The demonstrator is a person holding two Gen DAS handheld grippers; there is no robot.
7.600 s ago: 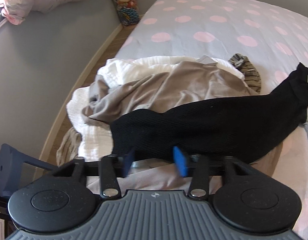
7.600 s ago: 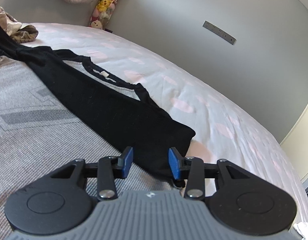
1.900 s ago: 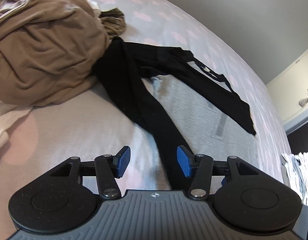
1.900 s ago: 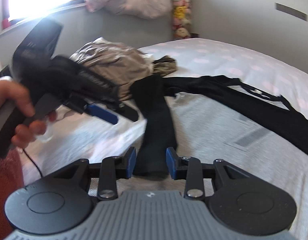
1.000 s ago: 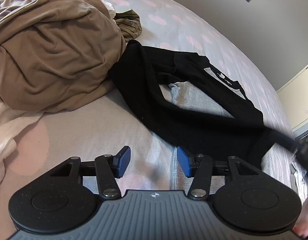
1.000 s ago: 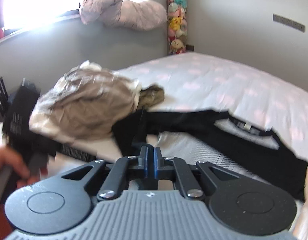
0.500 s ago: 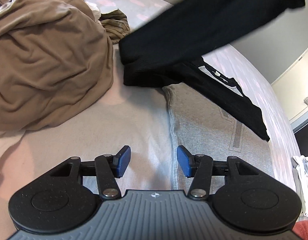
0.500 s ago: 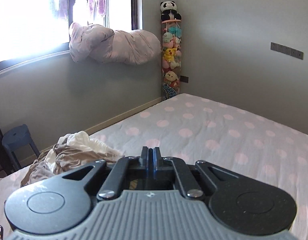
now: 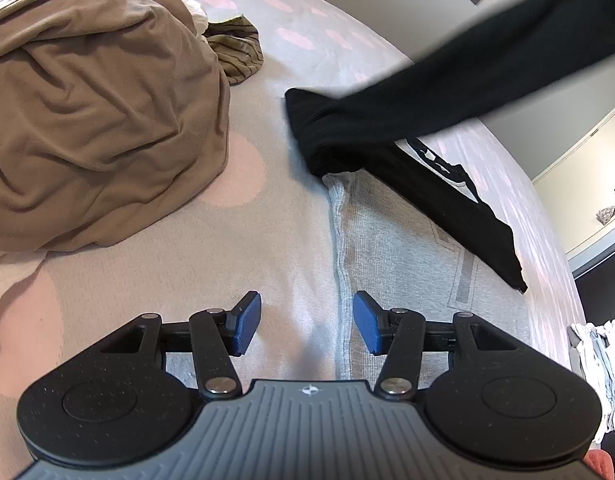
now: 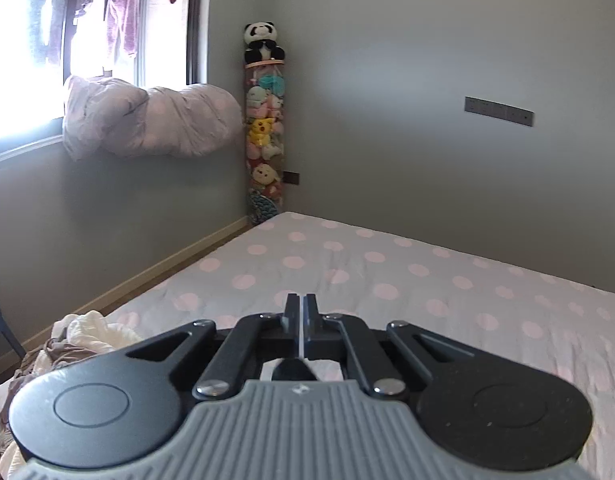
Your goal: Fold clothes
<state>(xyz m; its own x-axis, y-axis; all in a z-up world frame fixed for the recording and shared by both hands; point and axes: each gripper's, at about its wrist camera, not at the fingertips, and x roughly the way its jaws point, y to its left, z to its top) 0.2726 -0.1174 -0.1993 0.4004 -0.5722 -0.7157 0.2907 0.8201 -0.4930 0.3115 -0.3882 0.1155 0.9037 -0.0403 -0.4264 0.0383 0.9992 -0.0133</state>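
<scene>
**Black garment strung up and to the right, away from the idle left tongs**

Spread across the pink-dotted grey bedsheet (image 9: 243, 240): a flat grey knitted garment (image 9: 387, 248) directly ahead of the left gripper (image 9: 307, 322), its seamed edge running straight away between the blue pads. Heaped at far left, well apart: a crumpled tan fabric pile (image 9: 99, 92).

Draped over the far end of the grey piece: the long black ribbed garment (image 9: 419, 120). One limb lying flat, slanting down to the right; the other lifted off the bed, stretched as a taut band toward the upper right corner, blurred. Long axis therefore diagonal, from a bunched low end near the middle of the bed up to the right.

Left gripper about half open, nothing between the pads, hovering short of the black cloth. Right gripper (image 10: 300, 330) pressed closed, aimed across the bed at the far wall; a dark scrap visible just under the jaws, probably the raised black limb, grip itself unseen. Right hand nearer the lifted end; left hand nearer the bunched low end.
</scene>
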